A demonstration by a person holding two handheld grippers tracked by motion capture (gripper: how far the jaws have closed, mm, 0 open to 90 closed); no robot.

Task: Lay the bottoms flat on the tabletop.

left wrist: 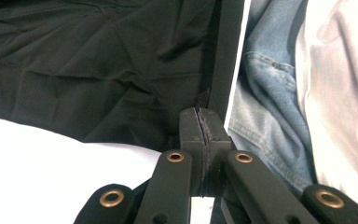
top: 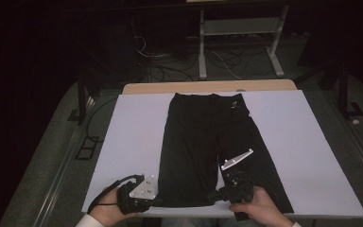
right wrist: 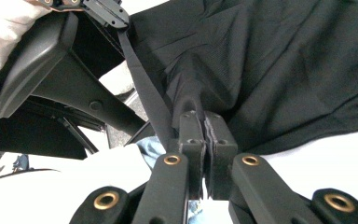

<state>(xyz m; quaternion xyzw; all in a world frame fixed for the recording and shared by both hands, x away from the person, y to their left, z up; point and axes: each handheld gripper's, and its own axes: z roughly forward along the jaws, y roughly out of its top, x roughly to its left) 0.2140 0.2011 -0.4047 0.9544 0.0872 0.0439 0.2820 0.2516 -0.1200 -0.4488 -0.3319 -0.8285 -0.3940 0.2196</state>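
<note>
left claw [top: 157,201]: clenched on trousers [top: 203,142] hem | right claw [top: 212,195]: clenched on same hem | trousers flat on surface [top: 132,123]

Each black gripper [top: 158,201] has matt jaws with brass-ringed rivets, a grey three-cornered plate and a black cable, while the person wears white sleeves [top: 89,221] and blue jeans [left wrist: 270,116].
</note>
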